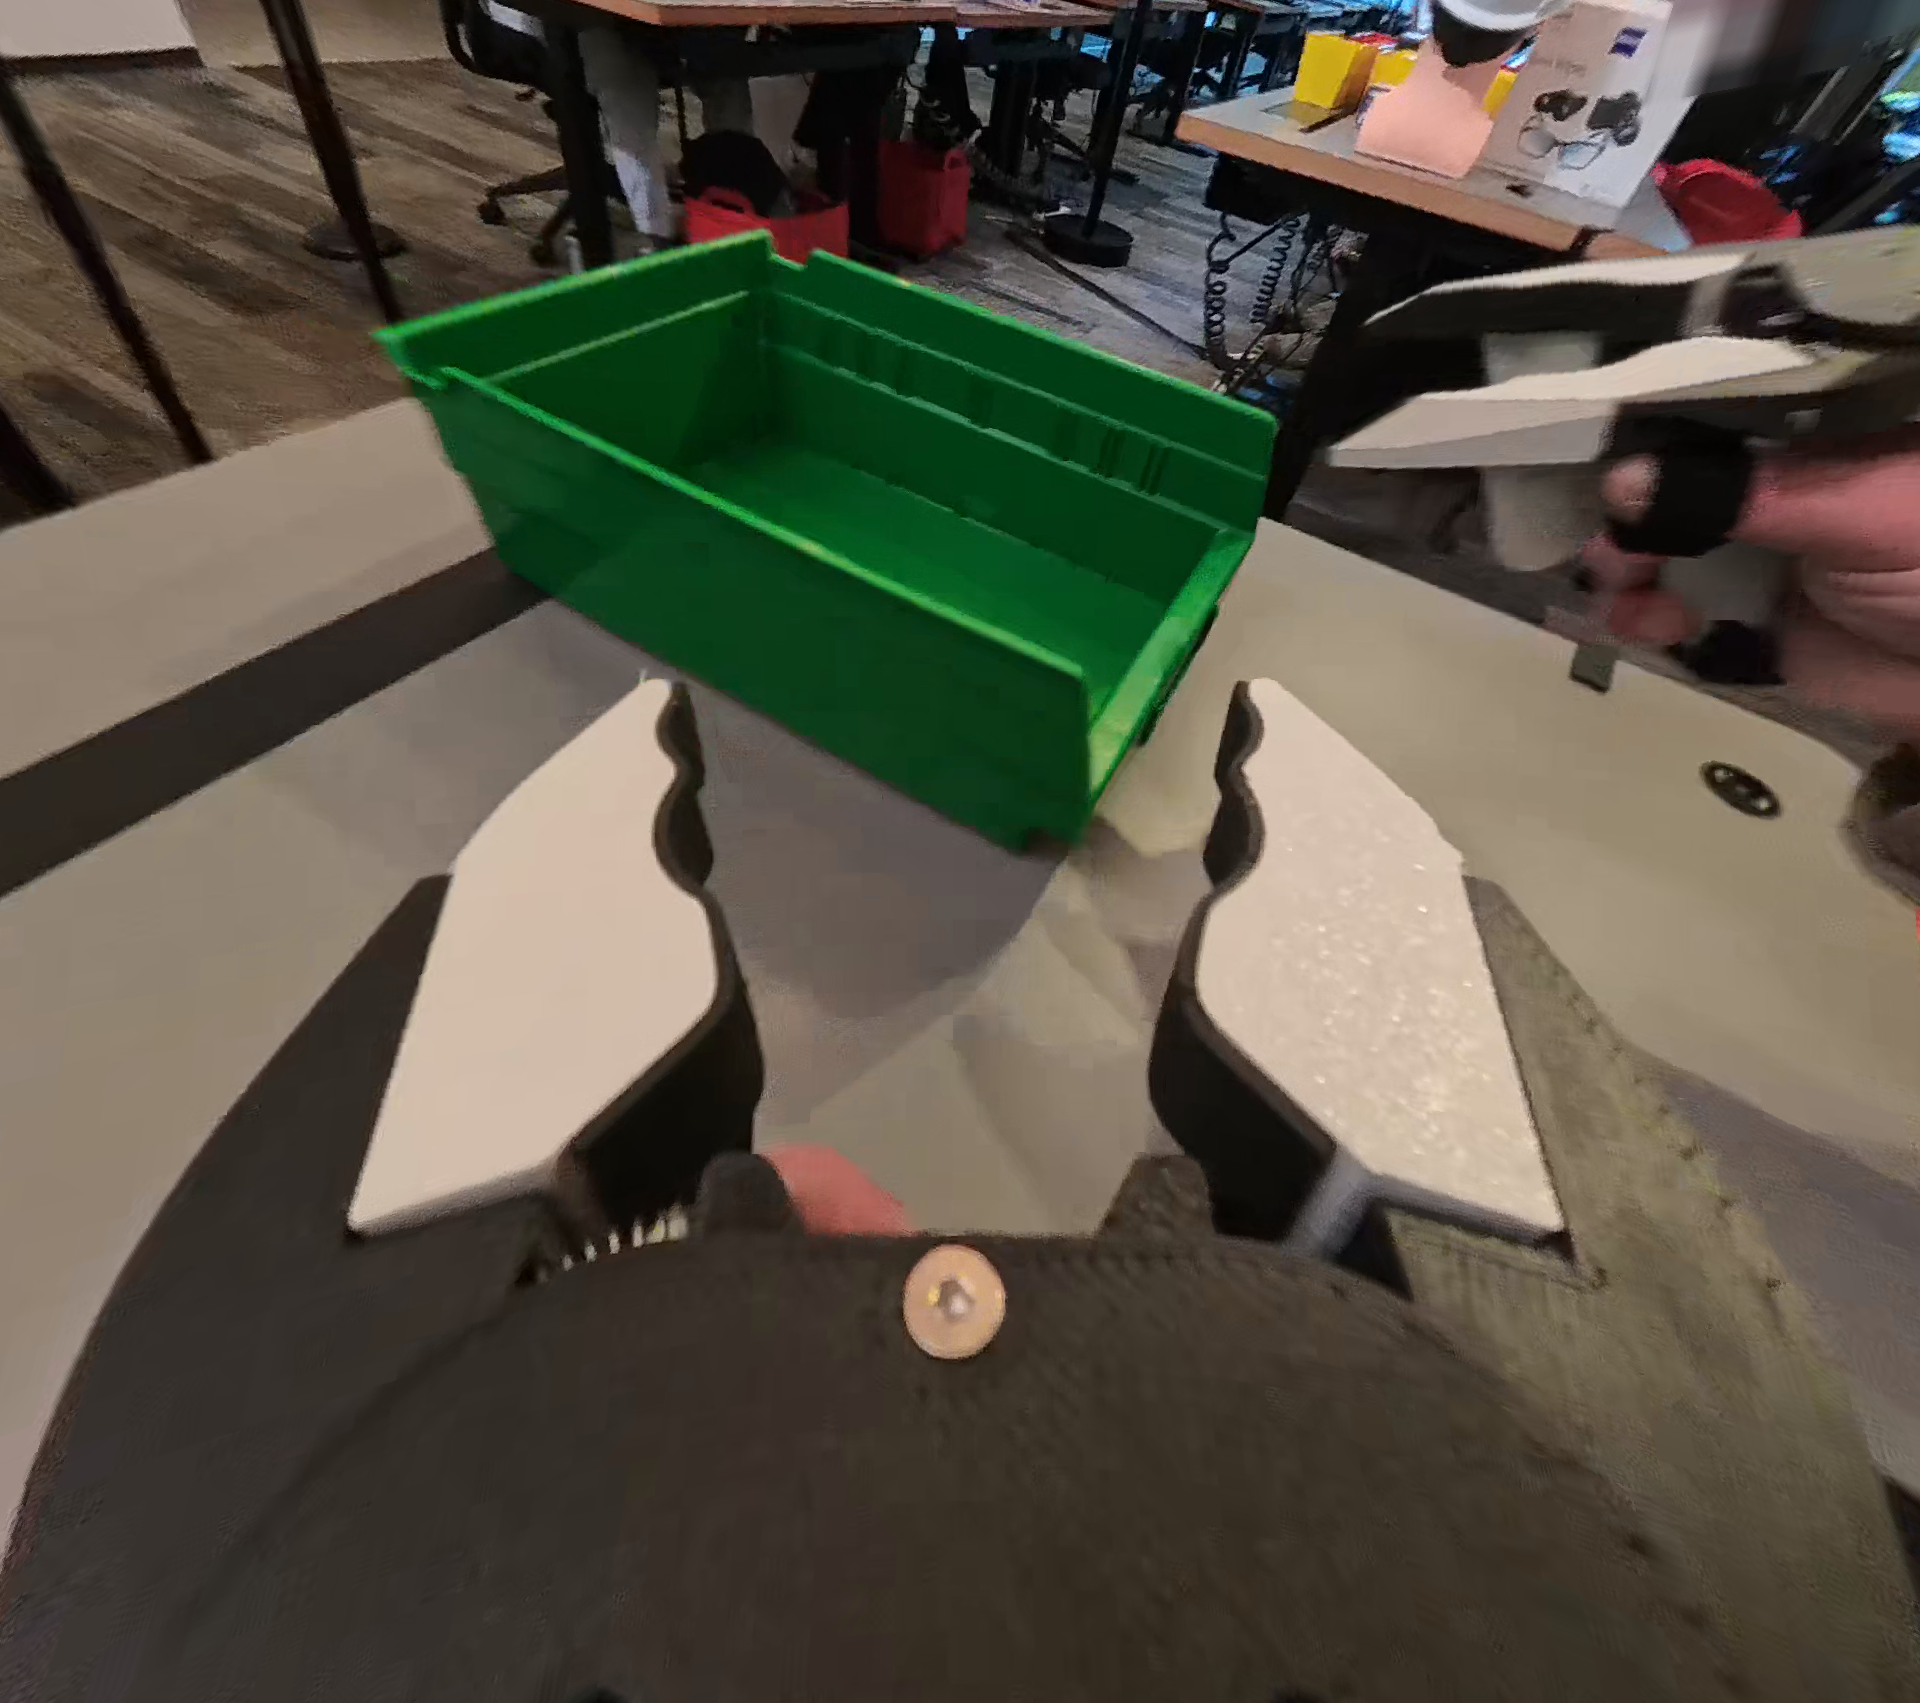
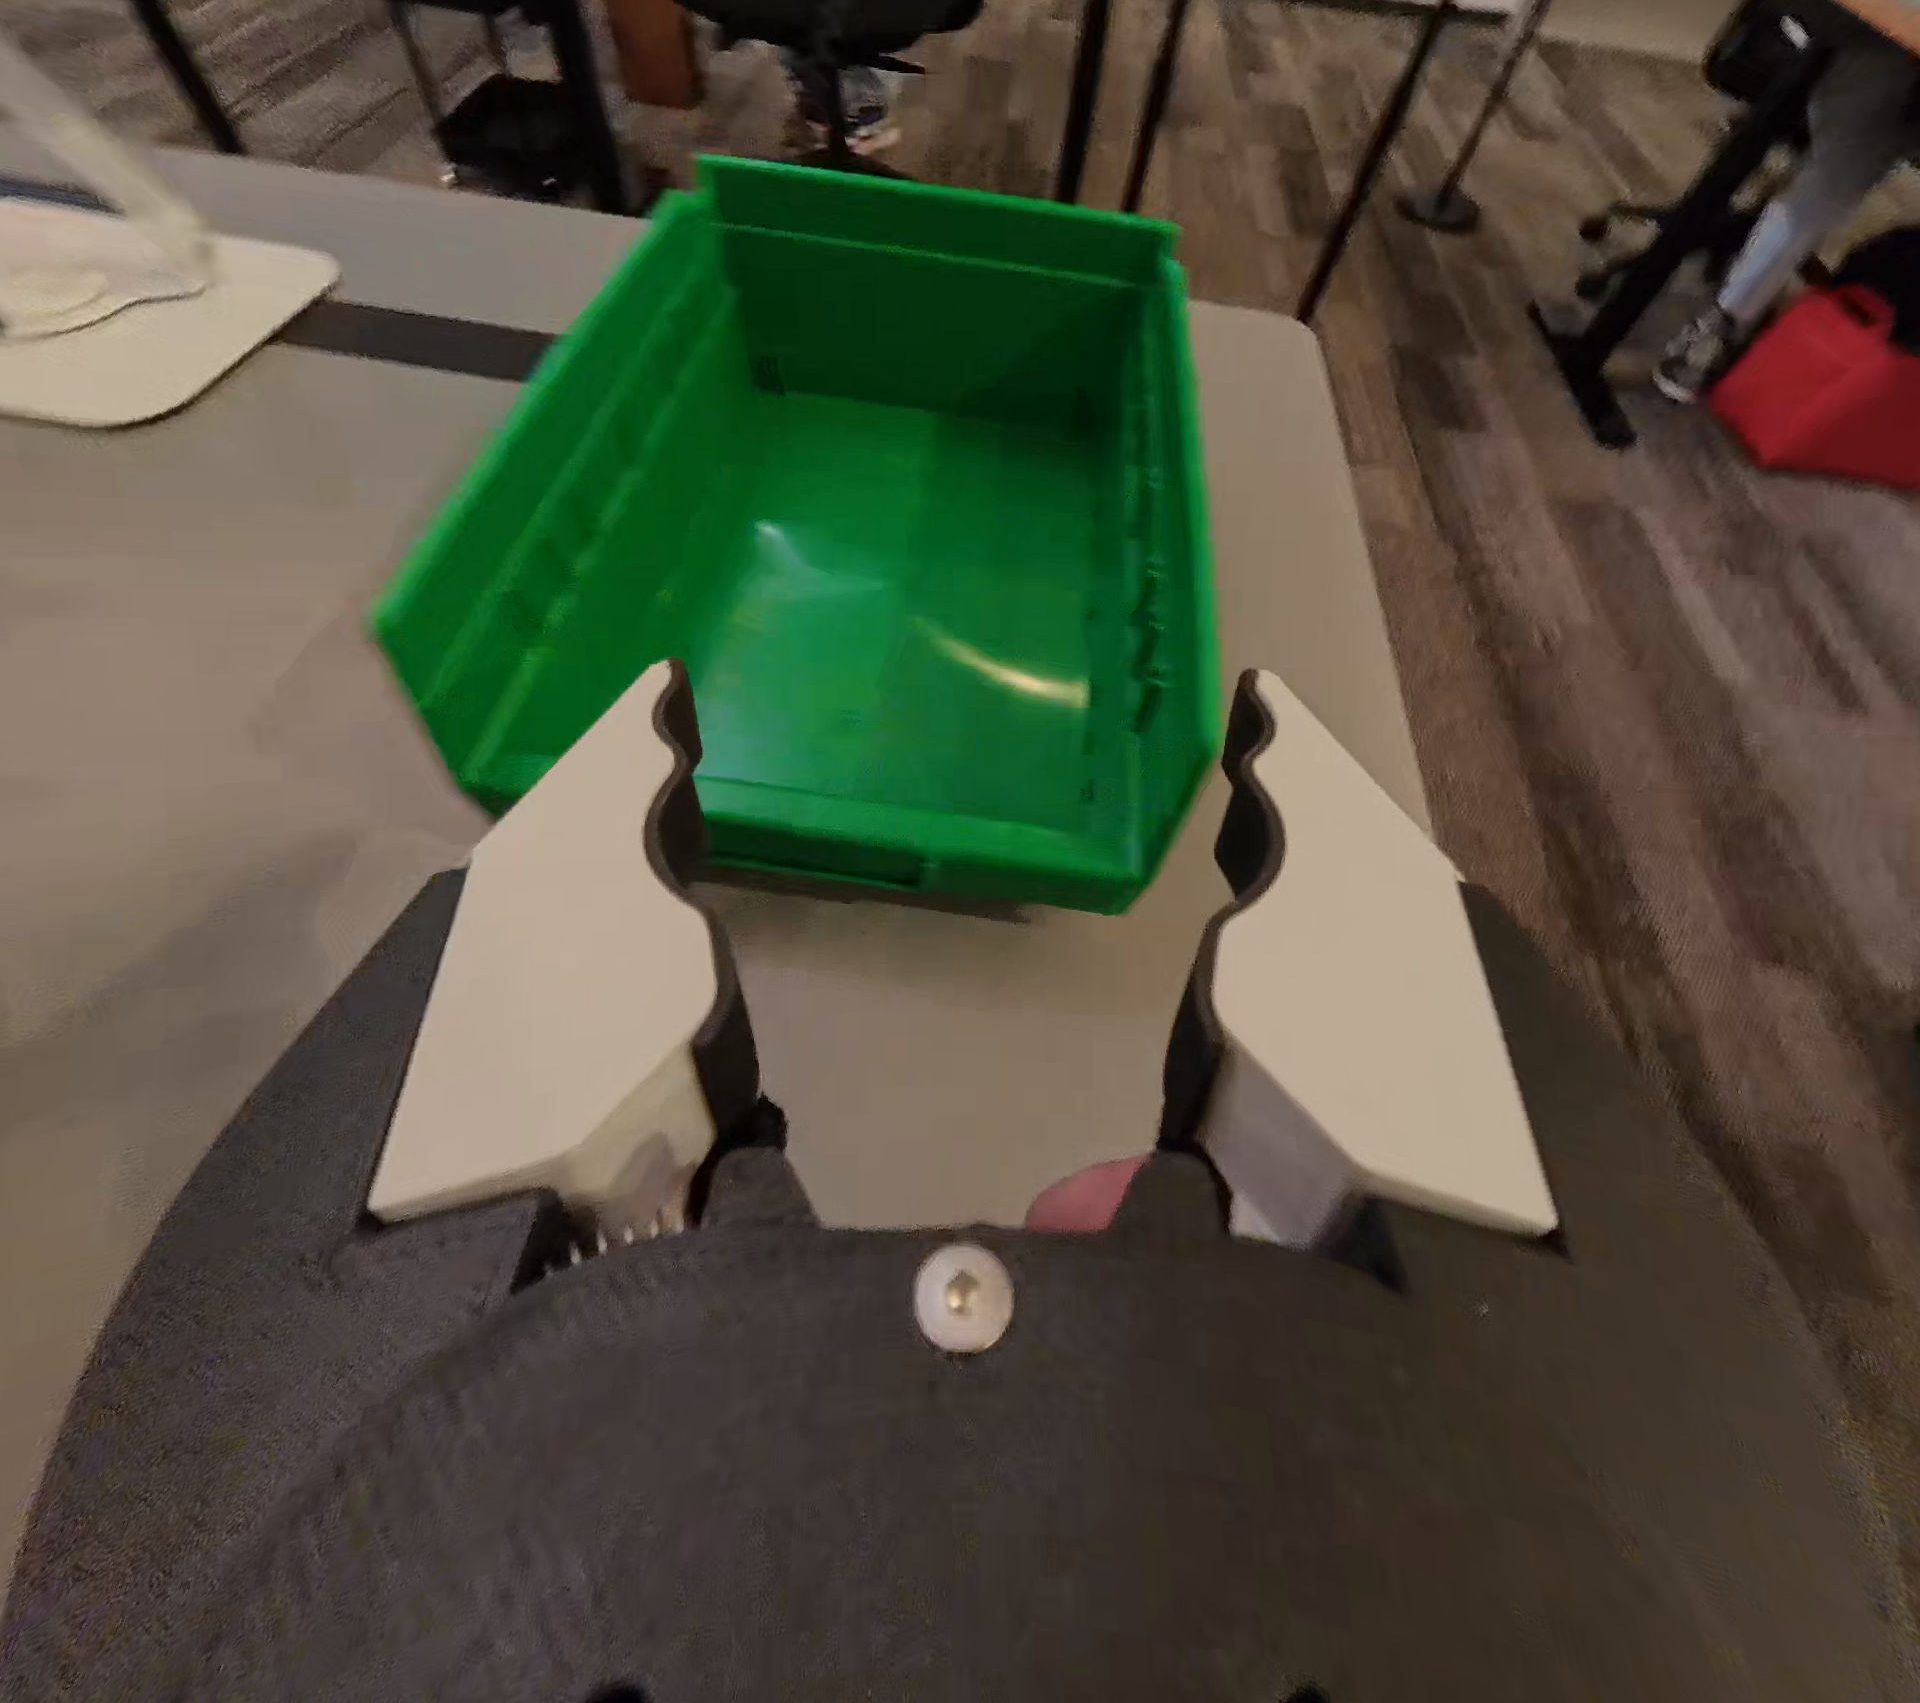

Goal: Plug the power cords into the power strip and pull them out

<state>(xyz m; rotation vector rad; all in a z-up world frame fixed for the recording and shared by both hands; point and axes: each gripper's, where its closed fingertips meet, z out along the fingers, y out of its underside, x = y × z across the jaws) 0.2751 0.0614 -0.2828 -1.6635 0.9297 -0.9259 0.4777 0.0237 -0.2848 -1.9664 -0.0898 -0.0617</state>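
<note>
An empty green plastic bin (image 1: 894, 531) stands on the grey table (image 1: 208, 926); no power strip or cords show in either view. My left gripper (image 1: 961, 718) is open and empty, held above the table just short of the bin's near corner. My right gripper (image 2: 961, 708) is open and empty, held above the bin's (image 2: 894, 573) low open end. It also shows at the right of the left wrist view (image 1: 1351, 396), held by a hand in a black fingerless glove, to the right of the bin.
A dark strip (image 1: 208, 718) crosses the table left of the bin. A white pad (image 2: 135, 344) lies at the far left in the right wrist view. The table edge (image 2: 1371, 614) runs close to the bin's right side. Other desks, chairs and stand poles fill the room behind.
</note>
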